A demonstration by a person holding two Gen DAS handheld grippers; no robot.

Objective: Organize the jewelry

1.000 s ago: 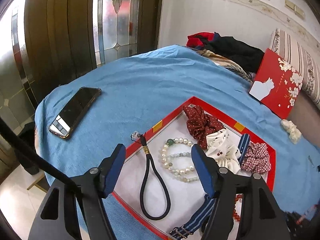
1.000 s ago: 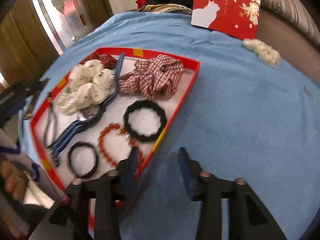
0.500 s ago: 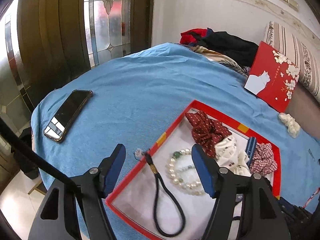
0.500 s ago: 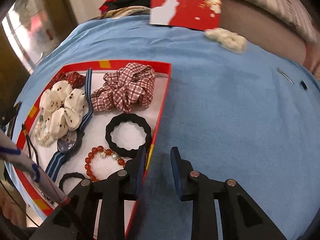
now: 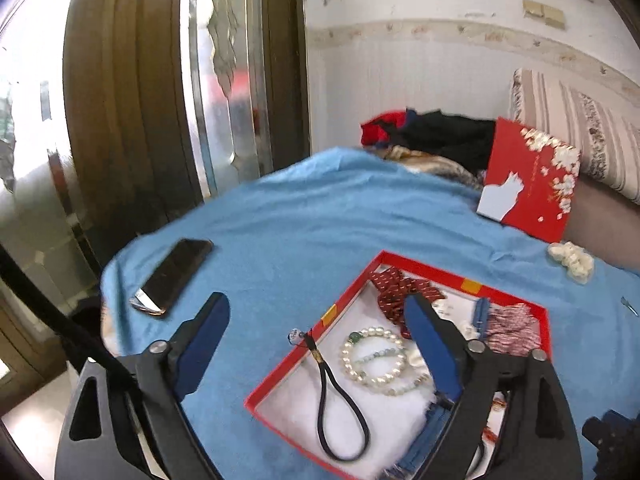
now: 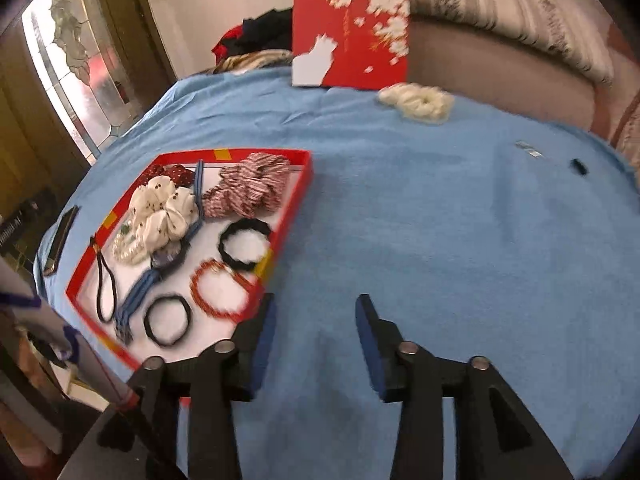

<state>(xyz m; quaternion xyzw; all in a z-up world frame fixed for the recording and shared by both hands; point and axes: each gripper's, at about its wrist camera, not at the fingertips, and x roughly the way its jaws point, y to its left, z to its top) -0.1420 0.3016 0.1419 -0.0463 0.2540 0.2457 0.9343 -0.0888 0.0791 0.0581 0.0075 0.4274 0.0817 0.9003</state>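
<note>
A red tray (image 5: pixel 352 292) on the blue cloth holds a pearl bracelet (image 5: pixel 374 354), a black cord loop (image 5: pixel 340 412), a dotted red scrunchie (image 5: pixel 396 292) and a plaid scrunchie (image 5: pixel 512 328). My left gripper (image 5: pixel 316 308) hovers above the tray's near left rim, jaws opening, holding nothing. In the right wrist view the tray (image 6: pixel 296 196) also shows a white scrunchie (image 6: pixel 160 212), a wavy black hair tie (image 6: pixel 245 224), a red bead bracelet (image 6: pixel 195 284) and a plain black tie (image 6: pixel 148 320). My right gripper (image 6: pixel 315 302) hangs over bare cloth right of the tray, jaws opening, empty.
A cream scrunchie (image 6: pixel 416 100), a small metal clip (image 6: pixel 528 150) and a small black piece (image 6: pixel 578 167) lie loose on the cloth. A phone (image 5: pixel 172 276) lies left of the tray. A red box lid (image 5: pixel 528 184) leans at the back beside piled clothes (image 5: pixel 432 136).
Both grippers have drawn back and risen, so the tray looks smaller and lower. The left jaws have spread wider. The right jaws narrowed, then widened again.
</note>
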